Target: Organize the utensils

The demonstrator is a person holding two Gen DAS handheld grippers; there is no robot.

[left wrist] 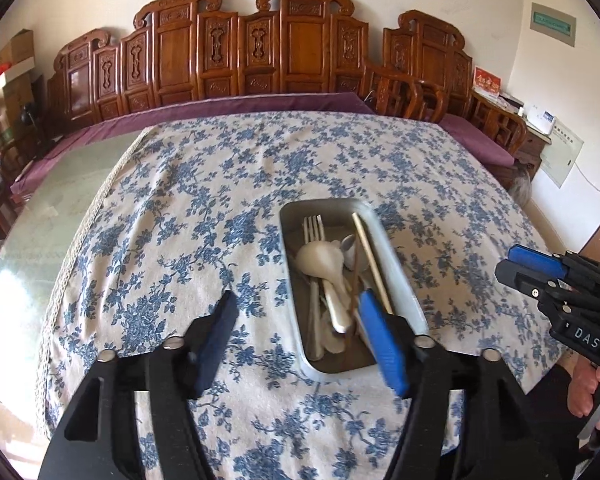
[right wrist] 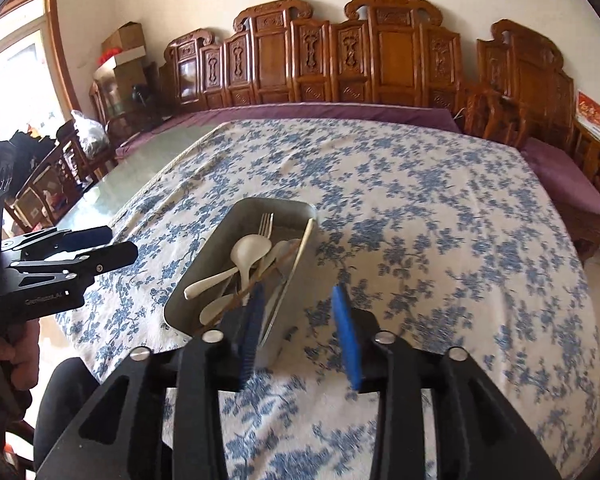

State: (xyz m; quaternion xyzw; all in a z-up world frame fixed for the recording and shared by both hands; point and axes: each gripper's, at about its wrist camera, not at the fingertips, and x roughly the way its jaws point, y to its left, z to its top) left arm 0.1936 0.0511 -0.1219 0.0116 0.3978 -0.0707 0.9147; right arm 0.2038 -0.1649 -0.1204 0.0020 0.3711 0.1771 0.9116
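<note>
Daylight pours in from the tall wood-framed window (right wrist: 16, 76) on the left, blown out white. It glares off the bare glass tabletop (left wrist: 40, 240) beside the blue-flowered cloth (left wrist: 180, 208). Both views bulge, with dark vignetted corners. The blue gripper pads (right wrist: 346, 336) and the steel utensil tray (left wrist: 396, 264) smear with motion blur.

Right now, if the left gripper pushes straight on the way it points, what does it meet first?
Probably the tablecloth just left of the metal tray; the left gripper is open and empty. Depth is unclear.
</note>
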